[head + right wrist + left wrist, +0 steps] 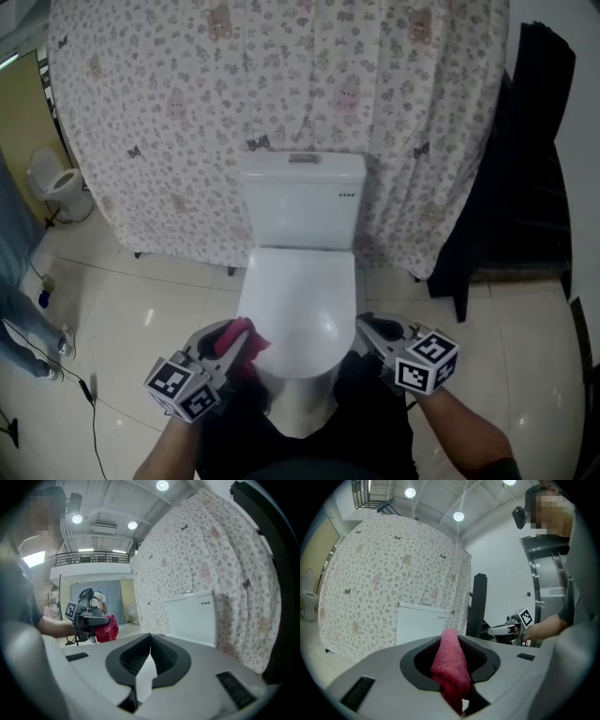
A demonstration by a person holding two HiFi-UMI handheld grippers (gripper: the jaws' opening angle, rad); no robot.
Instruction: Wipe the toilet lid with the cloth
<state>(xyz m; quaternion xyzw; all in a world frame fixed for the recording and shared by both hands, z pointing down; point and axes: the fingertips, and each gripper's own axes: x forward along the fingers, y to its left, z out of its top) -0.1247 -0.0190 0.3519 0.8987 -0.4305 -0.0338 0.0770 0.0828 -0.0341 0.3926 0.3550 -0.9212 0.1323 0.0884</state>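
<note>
1. Seemingly the wiping is only at its start. My left gripper [232, 345] sits at the front-left edge of the toilet lid [300, 291], and nothing on the white surface shows which parts have been covered.
2. Its jaws are clamped on the pink cloth [451, 660]. The left gripper view shows the cloth bunched between them, filling the gap and poking out past the tips.
3. From the head view the pink cloth overlaps the lid's front-left rim. I cannot tell whether it presses on the surface or hangs just above it.
4. The toilet lid is down, flat and bare, in front of the tank [302, 202]. I judge that nearly all of it is left to wipe: the middle, the back and the right side.
5. My right gripper [373, 330] hovers just beside the lid's front-right edge, apart from the pink cloth.
6. Its jaws are together at the tips with nothing between them, and it touches nothing that I can see.
</note>
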